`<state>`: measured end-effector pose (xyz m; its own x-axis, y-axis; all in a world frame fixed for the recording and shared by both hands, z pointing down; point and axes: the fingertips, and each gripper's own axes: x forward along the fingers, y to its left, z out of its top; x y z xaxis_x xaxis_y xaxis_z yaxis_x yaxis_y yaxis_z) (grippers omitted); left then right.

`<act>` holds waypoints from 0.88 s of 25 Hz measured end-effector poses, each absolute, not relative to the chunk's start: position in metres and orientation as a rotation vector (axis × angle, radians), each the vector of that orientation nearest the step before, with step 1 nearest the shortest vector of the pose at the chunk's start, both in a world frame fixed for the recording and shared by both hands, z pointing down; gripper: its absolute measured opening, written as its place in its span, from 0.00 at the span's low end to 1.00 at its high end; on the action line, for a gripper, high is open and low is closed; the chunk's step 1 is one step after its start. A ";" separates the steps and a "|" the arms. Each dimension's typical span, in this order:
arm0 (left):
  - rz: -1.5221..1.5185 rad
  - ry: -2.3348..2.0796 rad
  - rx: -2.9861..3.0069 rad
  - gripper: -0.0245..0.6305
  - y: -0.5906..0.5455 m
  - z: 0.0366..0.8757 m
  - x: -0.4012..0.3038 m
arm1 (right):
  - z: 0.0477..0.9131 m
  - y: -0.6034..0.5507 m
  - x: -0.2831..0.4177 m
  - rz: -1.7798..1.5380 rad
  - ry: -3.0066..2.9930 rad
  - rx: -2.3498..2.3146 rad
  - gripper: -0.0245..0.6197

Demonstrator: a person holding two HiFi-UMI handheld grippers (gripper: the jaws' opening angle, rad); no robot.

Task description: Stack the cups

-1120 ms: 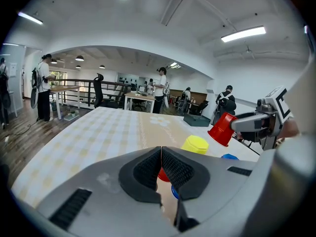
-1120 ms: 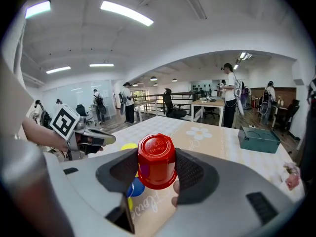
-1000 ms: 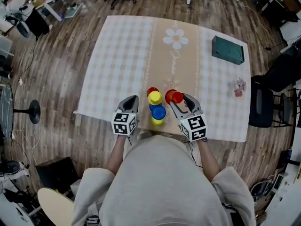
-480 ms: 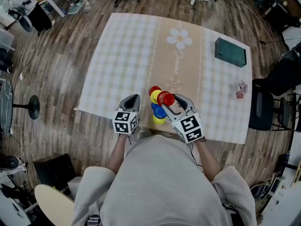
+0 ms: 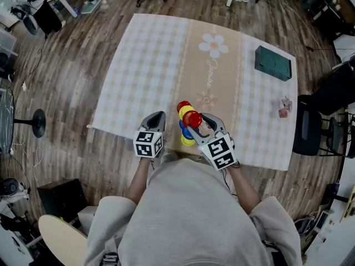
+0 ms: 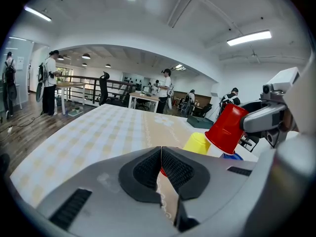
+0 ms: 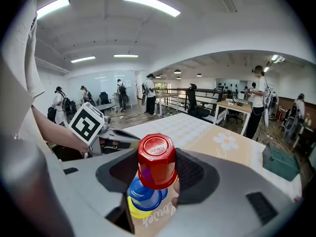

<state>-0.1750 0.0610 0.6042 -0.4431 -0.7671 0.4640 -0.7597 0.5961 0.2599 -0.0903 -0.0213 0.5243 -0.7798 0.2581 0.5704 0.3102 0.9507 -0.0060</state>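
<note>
My right gripper point(image 5: 195, 121) is shut on an upside-down red cup point(image 5: 192, 118), held in the air and tilted. In the right gripper view the red cup point(image 7: 157, 161) hangs just above an inverted blue cup point(image 7: 144, 194), which sits on a yellow one point(image 7: 134, 212). Another yellow cup point(image 5: 186, 112) and a second red cup point(image 5: 181, 106) stand just beyond them near the table's front edge. To the left of the cups, my left gripper point(image 5: 153, 122) is low and shut on nothing point(image 6: 160, 169).
The checked tablecloth point(image 5: 150, 65) has a beige flowered runner down its middle. A dark green box point(image 5: 273, 63) lies at the far right, a small pink item point(image 5: 283, 107) at the right edge. A black chair point(image 5: 310, 129) stands beside the table.
My right gripper has carried the red cup leftward, from beside the cups to over the blue cup. The left gripper has stayed put.
</note>
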 end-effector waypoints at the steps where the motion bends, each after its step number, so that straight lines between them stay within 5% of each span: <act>1: -0.019 -2.281 1.207 0.06 0.061 0.605 -0.176 | 0.525 -0.021 -0.092 -0.121 -2.502 -0.402 0.39; 11: -0.017 -2.281 1.199 0.06 0.066 0.605 -0.179 | 0.526 -0.014 -0.096 -0.134 -2.497 -0.409 0.40; 15: -0.012 -2.279 1.204 0.06 0.064 0.605 -0.179 | 0.526 -0.012 -0.096 -0.128 -2.522 -0.420 0.52; 22: -0.001 -2.278 1.221 0.06 0.060 0.602 -0.178 | 0.512 -0.016 -0.092 -0.071 -2.604 -0.412 0.50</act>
<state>-0.1785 0.0603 0.6022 -0.4359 -0.7700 0.4660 -0.7697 0.5873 0.2503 -0.0920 -0.0160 0.5117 -0.8298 0.2767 0.4846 0.3025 0.9528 -0.0259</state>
